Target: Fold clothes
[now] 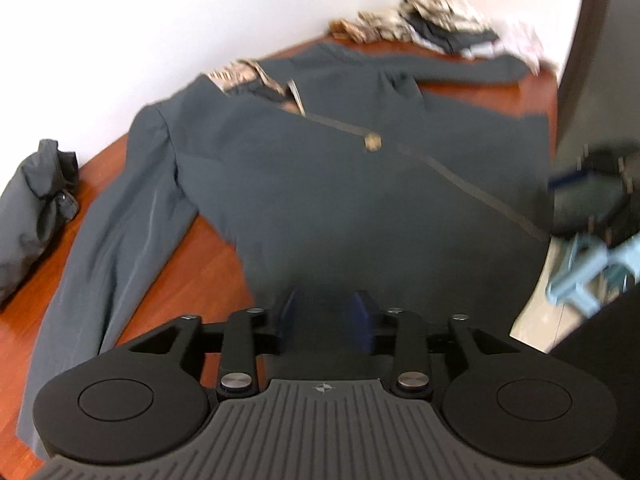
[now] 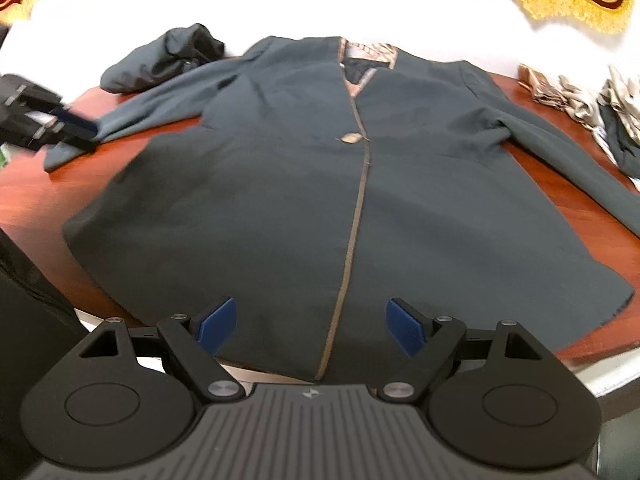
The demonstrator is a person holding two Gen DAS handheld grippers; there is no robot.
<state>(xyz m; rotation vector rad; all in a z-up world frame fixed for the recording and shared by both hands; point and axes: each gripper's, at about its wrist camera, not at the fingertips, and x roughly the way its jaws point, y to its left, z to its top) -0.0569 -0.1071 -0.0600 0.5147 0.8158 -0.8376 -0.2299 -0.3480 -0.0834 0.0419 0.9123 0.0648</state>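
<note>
On the reddish wooden table [image 2: 36,208] a dark grey jacket [image 2: 280,184] lies flat. Both tongs, left [image 1: 325,320] and right [image 2: 311,326], hang spread over its near hem, pinching nothing.

Reddish wooden table [image 2: 580,216] carrying 1 dark jacket [image 2: 280,200] spread flat, front up. Beside it lie a bundled dark garment [image 2: 160,60] and a heap of patterned clothes [image 1: 432,16].

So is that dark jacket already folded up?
No, the jacket lies spread flat and face up on the table, with both sleeves stretched out to its sides.
</note>
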